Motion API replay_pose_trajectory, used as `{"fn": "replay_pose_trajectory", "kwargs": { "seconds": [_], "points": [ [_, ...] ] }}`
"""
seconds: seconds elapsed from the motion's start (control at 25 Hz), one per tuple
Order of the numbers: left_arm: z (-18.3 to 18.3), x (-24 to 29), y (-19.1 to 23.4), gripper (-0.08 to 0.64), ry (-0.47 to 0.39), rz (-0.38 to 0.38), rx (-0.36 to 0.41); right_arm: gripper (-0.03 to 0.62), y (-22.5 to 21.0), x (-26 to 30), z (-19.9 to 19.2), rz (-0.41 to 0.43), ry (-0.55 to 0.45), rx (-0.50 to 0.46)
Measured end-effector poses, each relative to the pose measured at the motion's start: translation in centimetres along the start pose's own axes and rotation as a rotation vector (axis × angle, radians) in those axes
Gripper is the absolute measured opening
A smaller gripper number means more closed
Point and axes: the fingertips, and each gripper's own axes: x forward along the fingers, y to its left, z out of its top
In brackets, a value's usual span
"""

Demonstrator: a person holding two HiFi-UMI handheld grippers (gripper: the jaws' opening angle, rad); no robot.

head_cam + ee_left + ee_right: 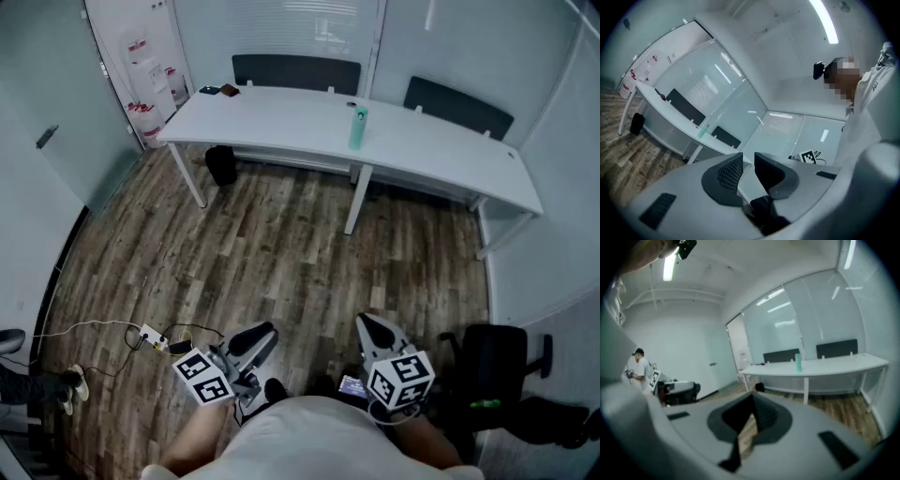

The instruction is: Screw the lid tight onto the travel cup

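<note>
Travel cup (358, 128) upright on the long white bench (281, 117), about midway along its length, well apart from both grippers. Lid (360, 112) seemingly sitting on top as a darker cap, too small and far off to tell how tight. Left gripper (265, 335) down close to the body over the wood floor (281, 253), jaws drawn almost together, nothing between them. Right gripper (368, 323) just alongside, jaws fully closed, equally empty. Touching nothing, gripping nothing. Reads as the very start: no hold on the cup, none on the lid, no turning under way. Everything left to do, by the look of it: getting across to the bench, steadying the cup body in one pair of jaws, taking the lid in the other, twisting until snug.
</note>
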Motion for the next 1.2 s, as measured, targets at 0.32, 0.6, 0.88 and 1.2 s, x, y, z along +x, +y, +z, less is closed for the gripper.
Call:
{"fn": "replay_pose_trajectory", "kwargs": {
  "seconds": [0.32, 0.6, 0.88, 1.2],
  "points": [
    [0.3, -0.3, 0.2, 0.084, -0.006, -0.003, 0.001, 0.022, 0.1, 0.2, 0.2, -0.01, -0.008, 0.0],
    [1.0, -0.2, 0.4, 0.084, -0.013, -0.01, 0.011, 0.023, -0.1, 0.1, 0.4, -0.022, -0.023, 0.017],
    [0.9, -0.2, 0.8, 0.084, -0.004, -0.015, 0.008, 0.025, -0.5, 0.2, 0.4, -0.024, -0.053, 0.074],
    [0.9, -0.6, 1.3, 0.084, 0.018, -0.029, 0.015, 0.043, 0.3, 0.7, 0.3, -0.028, -0.059, 0.067]
  ]
}}
